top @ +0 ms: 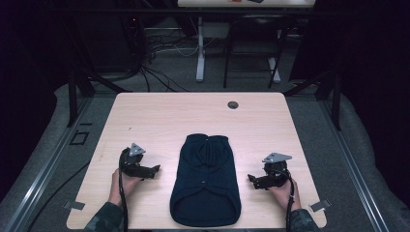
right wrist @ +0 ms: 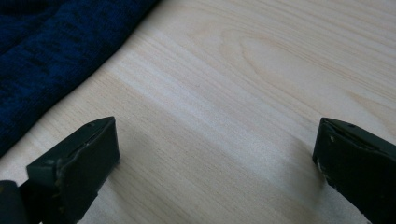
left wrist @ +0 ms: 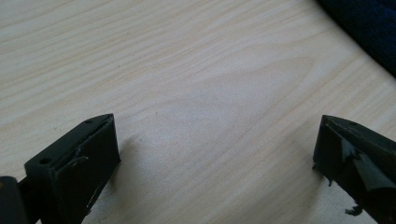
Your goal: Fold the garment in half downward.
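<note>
I have the worktop [top: 159, 111] in front of me, a pale wood-grain slab with rounded corners, sitting on a dark frame over grey floor. Near its far edge, a little right of centre, there is a small round cable hole [top: 233, 105].

Lying flat on the worktop is the dark blue knitted garment [top: 207, 181], sleeveless from what I can see. It sits a bit right of the middle between the left and right edges. Its wide rounded hem reaches almost to the near edge, and its narrower end points toward the far edge, stopping about halfway across. It looks smoothed out, with a faint crease running down its centre.

My left gripper [top: 155, 169] rests low over the worktop near the left side of the garment, just apart from it and pointing toward it. In the left gripper view, its jaws stand wide apart over bare wood with nothing between them, and the cloth shows at the upper right corner.

My right gripper [top: 251, 180] mirrors it on the garment's right side, close to the fabric but not touching. Its jaws are likewise spread fully and empty, with the blue knit [right wrist: 51, 56] filling the upper left of the right gripper view.
</note>
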